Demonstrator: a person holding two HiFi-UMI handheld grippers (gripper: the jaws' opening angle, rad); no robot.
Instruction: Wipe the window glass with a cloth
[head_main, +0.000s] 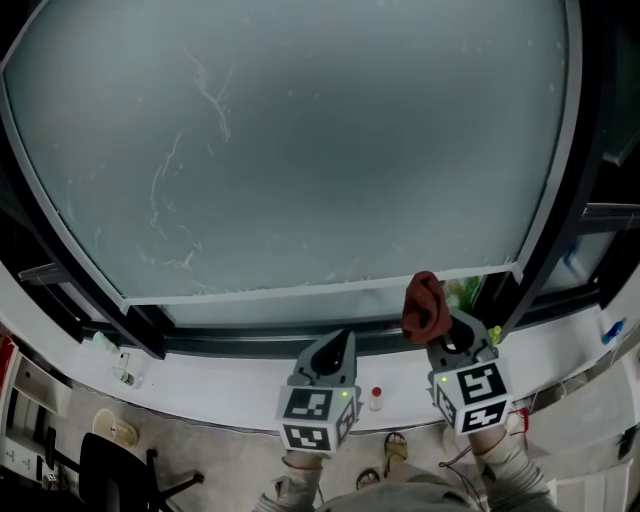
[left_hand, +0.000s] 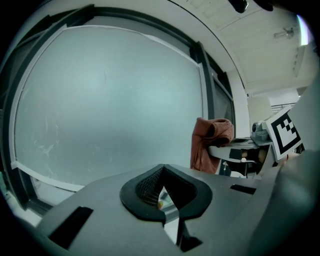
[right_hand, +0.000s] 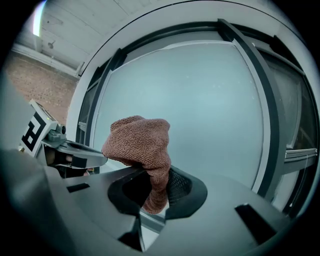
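Note:
The window glass (head_main: 300, 150) is a large frosted pane that fills most of the head view; pale smears (head_main: 165, 190) mark its left half. A reddish-brown cloth (head_main: 425, 305) is bunched in my right gripper (head_main: 455, 340), just in front of the pane's lower right corner. In the right gripper view the jaws are shut on the cloth (right_hand: 142, 145), which bulges up over them before the glass (right_hand: 200, 100). My left gripper (head_main: 335, 352) hangs beside it to the left, below the pane, with its jaws (left_hand: 161, 182) shut and empty. The cloth (left_hand: 210, 142) shows to its right.
A black window frame (head_main: 560, 230) borders the pane. Below it runs a white sill (head_main: 200, 385) with a small red-capped bottle (head_main: 376, 398) between the grippers. A green object (head_main: 465, 295) sits behind the cloth. A black chair (head_main: 110, 470) stands on the floor at lower left.

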